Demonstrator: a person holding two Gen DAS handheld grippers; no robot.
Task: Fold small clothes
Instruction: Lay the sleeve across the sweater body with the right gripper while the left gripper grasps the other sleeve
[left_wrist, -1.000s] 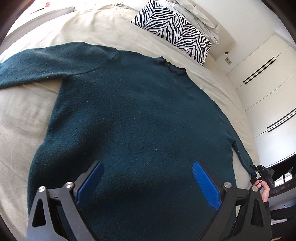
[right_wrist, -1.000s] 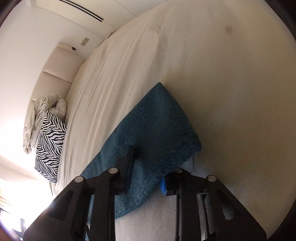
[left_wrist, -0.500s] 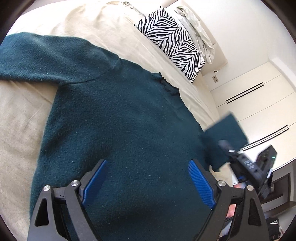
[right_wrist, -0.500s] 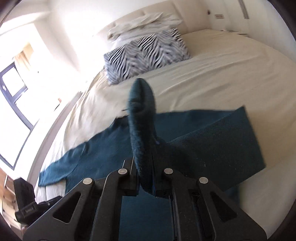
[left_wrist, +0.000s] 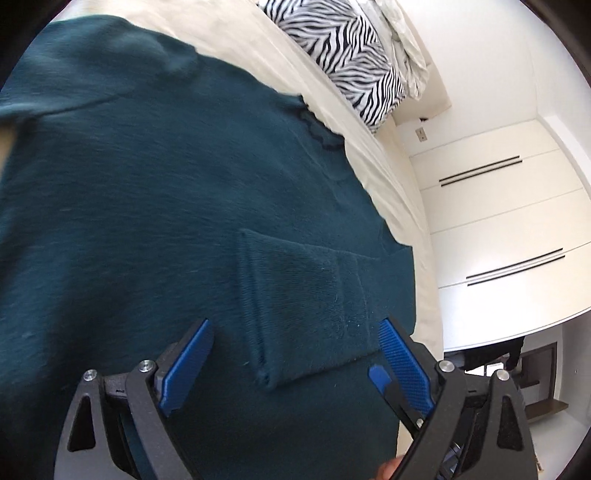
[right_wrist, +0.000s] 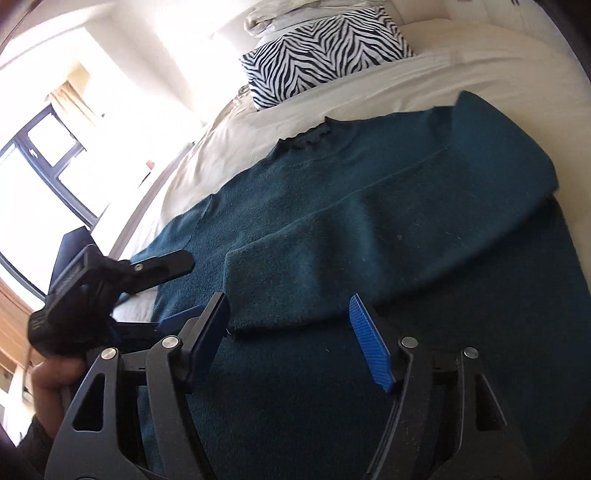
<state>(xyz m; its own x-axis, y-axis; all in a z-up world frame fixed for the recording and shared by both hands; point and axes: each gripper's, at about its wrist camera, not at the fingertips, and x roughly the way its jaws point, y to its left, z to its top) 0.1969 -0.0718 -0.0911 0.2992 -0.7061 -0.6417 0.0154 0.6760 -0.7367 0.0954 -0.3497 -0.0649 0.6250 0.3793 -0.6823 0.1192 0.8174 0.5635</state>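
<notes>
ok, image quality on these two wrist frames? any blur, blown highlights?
Left wrist: motion blur smears the teal sweater, sharper near the folded sleeve cuff; wardrobe doors run bright. Right wrist: sharp sweater knit, but the window and the wall beside it are blown out; fisheye bends the bed edges in both.

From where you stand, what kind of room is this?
Most likely a bedroom: a dark teal sweater lies spread on a bed with a zebra-print pillow, and built-in white wardrobes stand beside it.

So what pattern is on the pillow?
Black-and-white zebra stripes on the pillow; clearest in the right wrist view.
</notes>
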